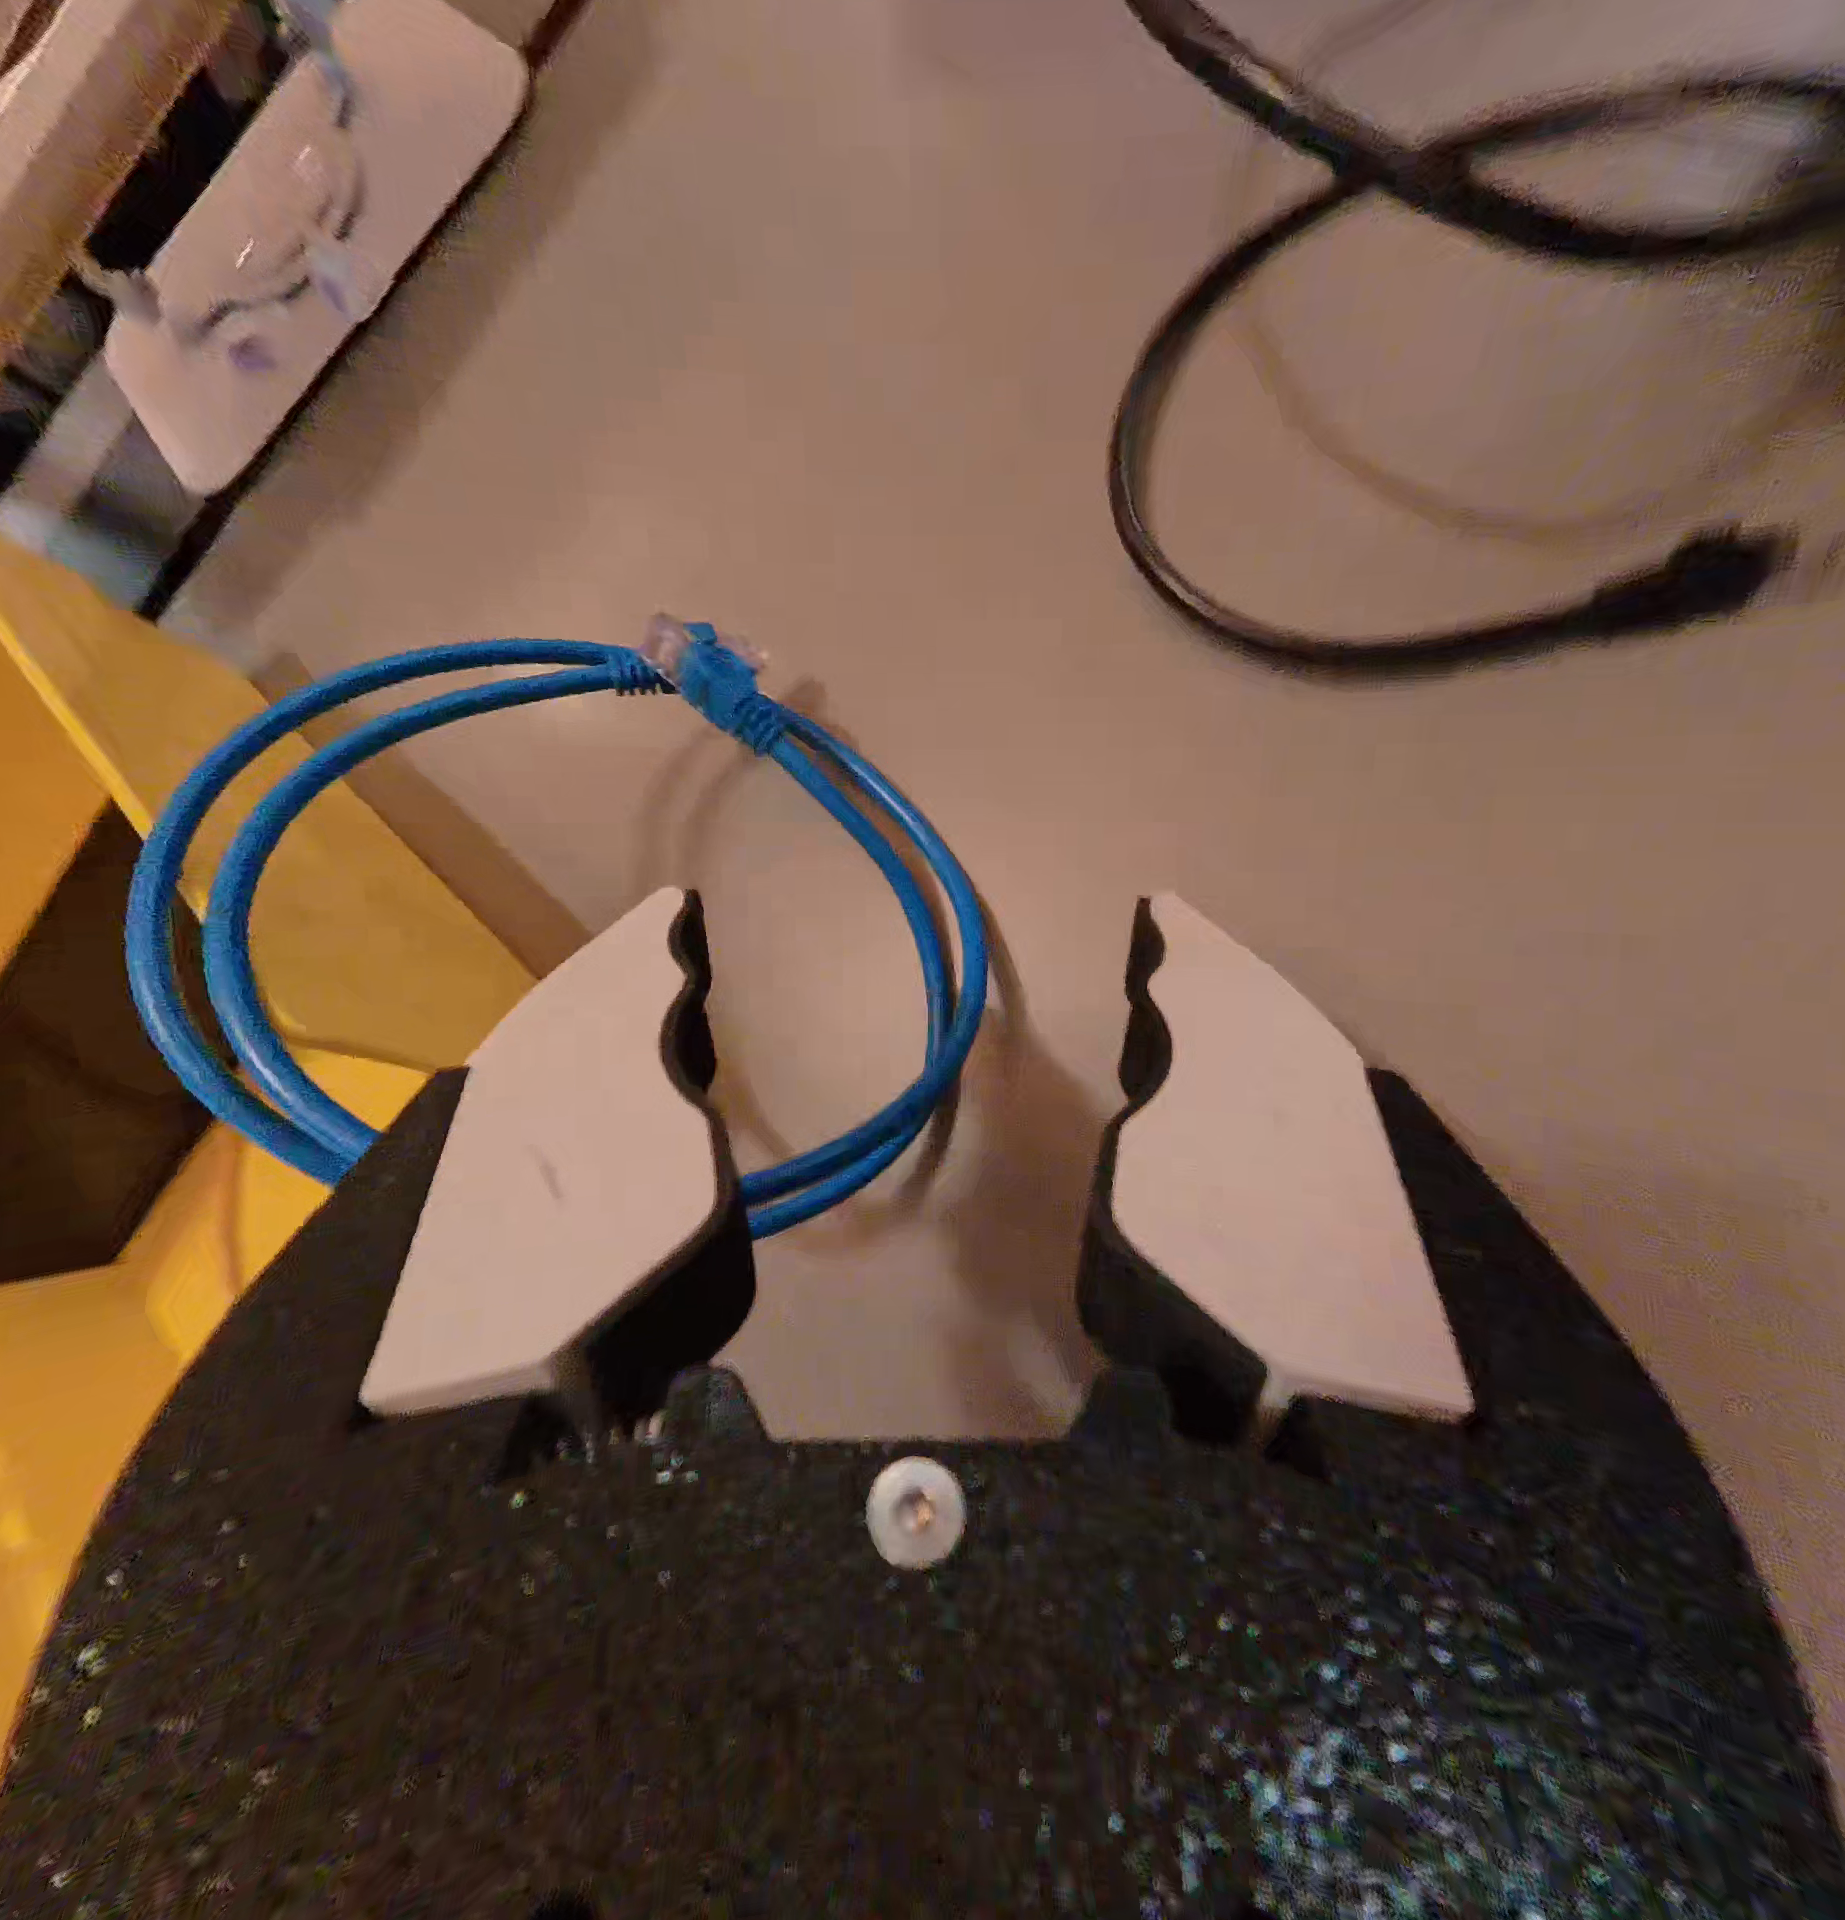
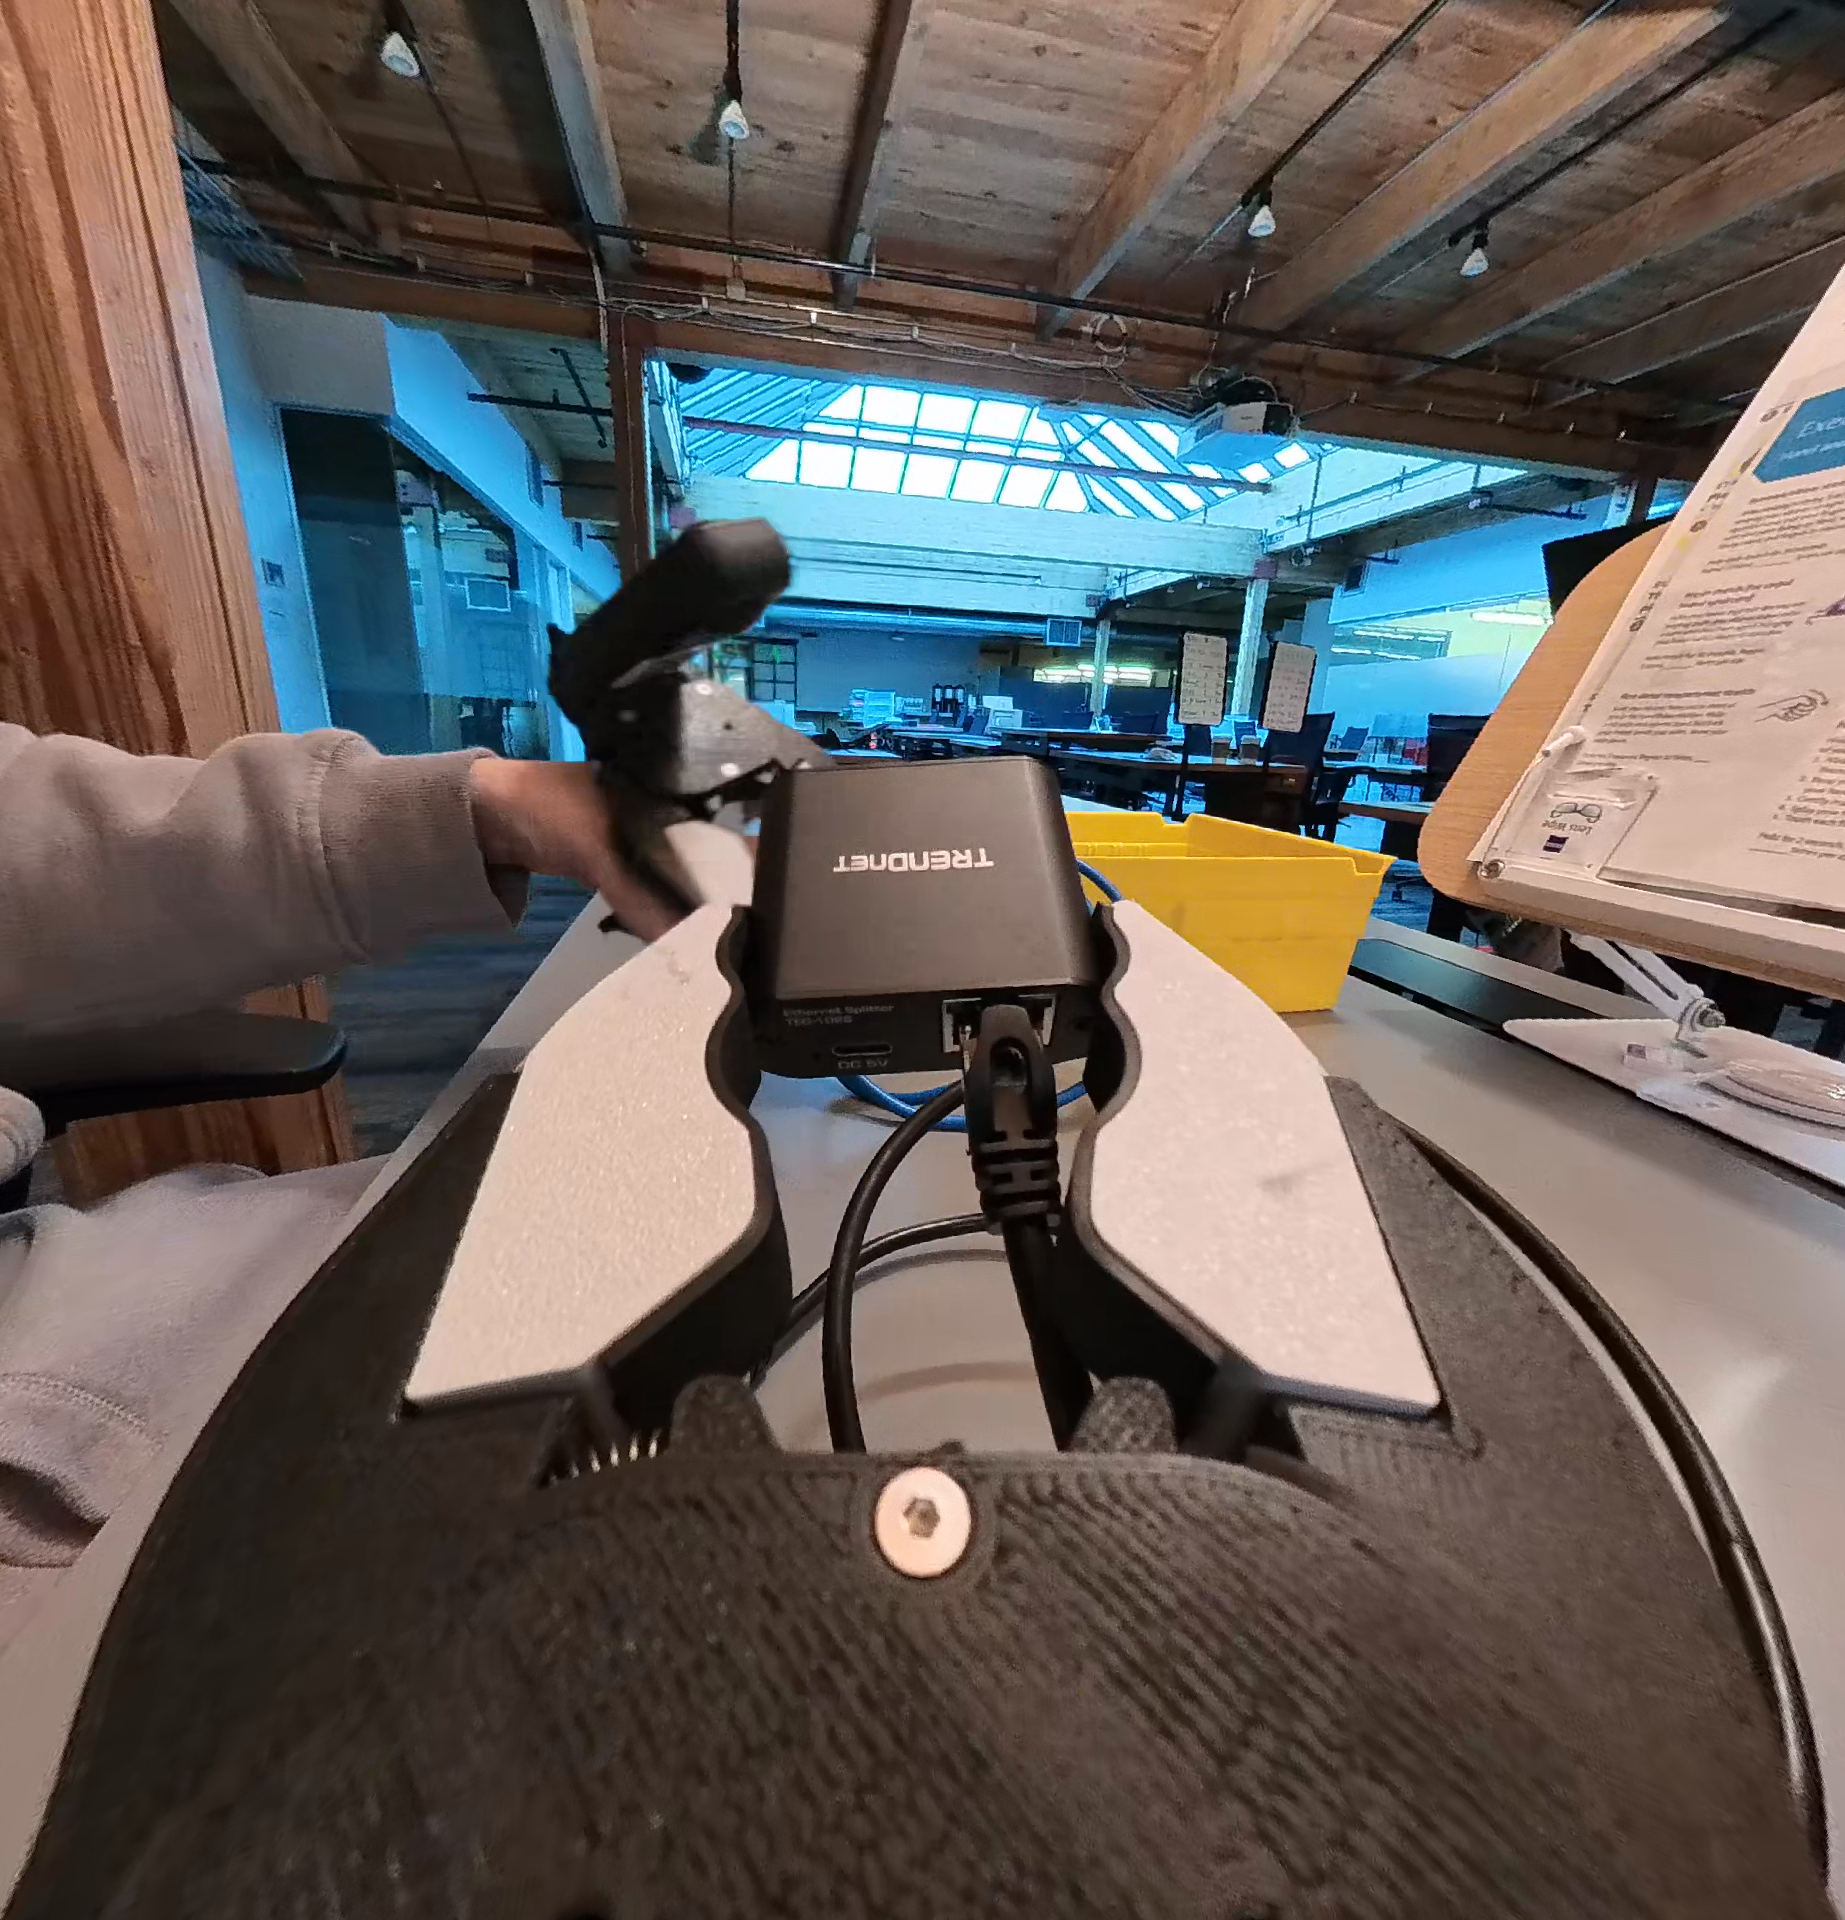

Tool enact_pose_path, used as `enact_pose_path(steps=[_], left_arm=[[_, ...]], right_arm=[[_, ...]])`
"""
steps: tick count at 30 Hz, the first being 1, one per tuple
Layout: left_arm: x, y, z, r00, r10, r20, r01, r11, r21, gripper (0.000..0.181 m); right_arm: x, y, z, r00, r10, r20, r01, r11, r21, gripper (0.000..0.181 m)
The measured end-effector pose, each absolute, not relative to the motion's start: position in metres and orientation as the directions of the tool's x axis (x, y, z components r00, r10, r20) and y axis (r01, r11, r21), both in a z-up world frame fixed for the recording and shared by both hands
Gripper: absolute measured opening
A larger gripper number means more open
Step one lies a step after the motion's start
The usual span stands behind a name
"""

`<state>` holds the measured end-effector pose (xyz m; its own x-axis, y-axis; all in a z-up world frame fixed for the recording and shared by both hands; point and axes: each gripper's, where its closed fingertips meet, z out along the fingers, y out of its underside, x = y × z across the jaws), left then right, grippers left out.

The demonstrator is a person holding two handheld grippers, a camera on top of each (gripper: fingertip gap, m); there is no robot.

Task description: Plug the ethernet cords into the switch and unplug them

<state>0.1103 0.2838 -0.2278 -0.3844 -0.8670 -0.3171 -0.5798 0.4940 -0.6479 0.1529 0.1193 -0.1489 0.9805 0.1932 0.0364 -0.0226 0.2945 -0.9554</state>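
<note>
Switch: I have the small black switch (image 2: pixel 923 904) pinched by its two side walls in my right gripper (image 2: pixel 923 997), raised a little off the grey table (image 2: pixel 1583 1247). It looks like a rigid, smooth-shelled box, light I judge, so it could twist in the pads if a plug is pushed off-axis.

Black cord: one black cord (image 2: pixel 1011 1132) is already seated in the left port of the pair facing me; its lead loops down between my fingers. The port beside it looks empty.

Blue cord: the blue cord (image 1: pixel 544 914) lies coiled on the table just ahead of my left gripper (image 1: pixel 913 904), part of the coil hanging past the table edge over the yellow bin (image 1: pixel 56 727). Its two plugs (image 1: pixel 705 670) sit together at the far side of the loop.

Left gripper: spread wide, holding nothing.

Handling: the cable is springy and soft, so gripping it mid-loop gives no control. I would take the stiff ribbed boot just behind a plug.

Risk: the clear plug tips and their latch tabs look brittle; I avoid squeezing them.
</note>
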Motion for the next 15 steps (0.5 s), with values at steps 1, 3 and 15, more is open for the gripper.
enact_pose_path(steps=[1,3,15], left_arm=[[0.102,0.285,-0.233,-0.453,-0.786,-0.421,-0.553,0.618,-0.559,0.074],[0.094,0.293,-0.239,-0.53,-0.585,-0.614,-0.486,0.803,-0.344,0.08],[0.107,0.335,-0.257,-0.624,0.034,-0.781,-0.322,0.899,0.296,0.006]], right_arm=[[0.153,0.12,-0.149,0.98,0.194,0.036,-0.023,0.293,-0.956,0.061],[0.153,0.12,-0.149,0.98,0.195,0.033,-0.025,0.292,-0.956,0.062],[0.154,0.118,-0.148,0.981,0.193,0.028,-0.032,0.303,-0.953,0.062]])
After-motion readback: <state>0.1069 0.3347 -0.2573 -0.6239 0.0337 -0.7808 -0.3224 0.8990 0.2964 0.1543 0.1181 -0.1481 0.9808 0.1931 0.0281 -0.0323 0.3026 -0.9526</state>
